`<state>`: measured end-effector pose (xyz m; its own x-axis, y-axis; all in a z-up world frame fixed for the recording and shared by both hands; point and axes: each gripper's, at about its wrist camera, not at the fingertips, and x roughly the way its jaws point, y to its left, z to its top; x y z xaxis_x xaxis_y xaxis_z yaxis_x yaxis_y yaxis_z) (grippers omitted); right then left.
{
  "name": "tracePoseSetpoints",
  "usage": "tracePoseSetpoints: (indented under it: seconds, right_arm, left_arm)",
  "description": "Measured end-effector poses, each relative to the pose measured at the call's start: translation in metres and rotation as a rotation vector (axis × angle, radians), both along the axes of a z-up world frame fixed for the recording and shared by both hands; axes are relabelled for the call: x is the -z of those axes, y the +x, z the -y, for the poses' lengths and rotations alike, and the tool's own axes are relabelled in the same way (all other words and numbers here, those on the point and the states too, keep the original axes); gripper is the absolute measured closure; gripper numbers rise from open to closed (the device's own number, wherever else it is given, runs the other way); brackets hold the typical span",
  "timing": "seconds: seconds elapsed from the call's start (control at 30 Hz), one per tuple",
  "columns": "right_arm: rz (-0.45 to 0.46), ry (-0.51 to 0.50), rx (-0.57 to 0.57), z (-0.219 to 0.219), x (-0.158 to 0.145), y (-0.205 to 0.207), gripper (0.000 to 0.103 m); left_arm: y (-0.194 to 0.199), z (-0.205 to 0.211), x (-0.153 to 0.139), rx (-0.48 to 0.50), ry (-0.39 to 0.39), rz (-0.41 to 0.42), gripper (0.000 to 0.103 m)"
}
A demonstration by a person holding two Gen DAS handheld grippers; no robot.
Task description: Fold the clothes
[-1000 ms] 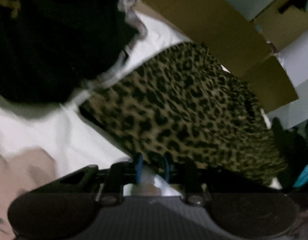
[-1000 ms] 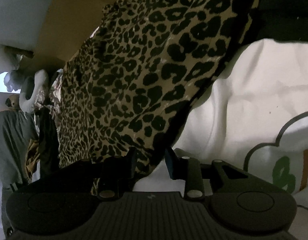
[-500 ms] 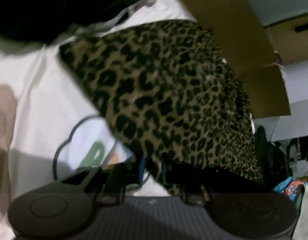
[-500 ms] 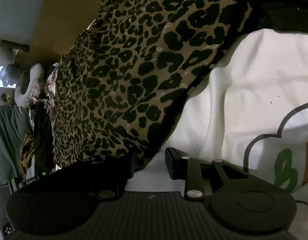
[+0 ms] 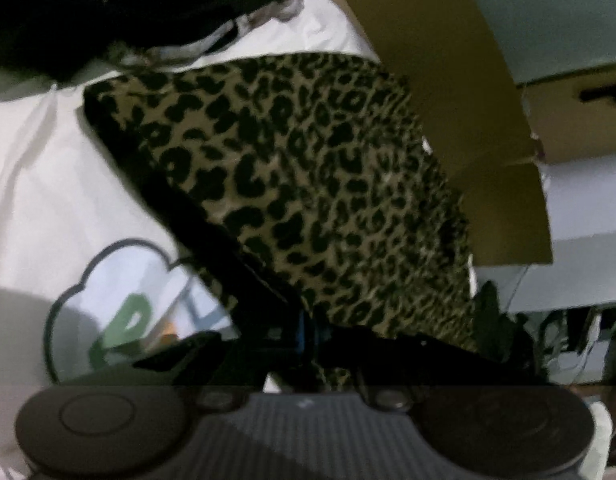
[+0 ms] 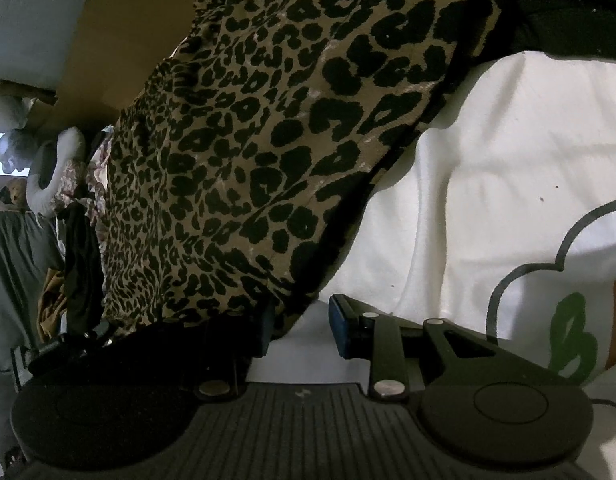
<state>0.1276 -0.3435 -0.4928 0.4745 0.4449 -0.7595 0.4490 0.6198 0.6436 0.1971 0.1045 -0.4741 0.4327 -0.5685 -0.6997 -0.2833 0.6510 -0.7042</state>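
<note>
A leopard-print garment lies spread over a white cloth with a cloud print. My left gripper is at the garment's near dark-hemmed edge. Its blue pads are pressed together with the fabric pinched between them. In the right wrist view the same garment fills the upper left. My right gripper sits at its lower corner with the jaws apart. The corner drapes over the left finger, and the right finger stands clear over the white cloth.
A black garment lies at the far edge of the white cloth, also in the right wrist view. Brown cardboard boxes stand behind the leopard garment. A heap of other clothes sits at the left.
My left gripper's jaws have closed onto the leopard garment's edge, and the left view has rolled and shifted along that edge. The right gripper has kept still.
</note>
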Motion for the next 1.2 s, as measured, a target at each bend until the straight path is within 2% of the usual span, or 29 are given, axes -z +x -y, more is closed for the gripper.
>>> tracePoseSetpoints:
  seconds: [0.2, 0.47, 0.67, 0.83, 0.93, 1.03, 1.2]
  right_arm:
    - [0.000, -0.001, -0.001, 0.000, 0.000, 0.000, 0.070]
    - [-0.001, -0.003, -0.003, 0.000, 0.001, 0.000, 0.070]
    - [0.000, -0.005, -0.004, -0.001, 0.001, -0.001, 0.069]
    - [0.000, -0.007, -0.003, -0.001, 0.001, -0.001, 0.069]
    - [-0.001, -0.007, -0.004, -0.001, 0.001, -0.001, 0.069]
    - [-0.002, -0.004, 0.002, 0.000, 0.001, -0.001, 0.069]
    - [-0.001, 0.012, 0.021, 0.004, 0.003, -0.002, 0.069]
  left_arm:
    - [0.013, 0.008, -0.008, 0.003, -0.011, 0.036, 0.100]
    - [-0.007, 0.003, 0.014, -0.011, 0.033, -0.057, 0.100]
    - [-0.025, 0.002, 0.015, 0.010, 0.012, -0.078, 0.097]
    - [-0.034, 0.008, 0.023, 0.020, 0.081, -0.133, 0.098]
    - [-0.030, 0.013, 0.024, 0.026, 0.107, -0.131, 0.098]
    - [-0.026, 0.015, 0.021, 0.015, 0.050, -0.101, 0.097]
    - [-0.024, 0.019, 0.020, -0.010, -0.011, -0.078, 0.085]
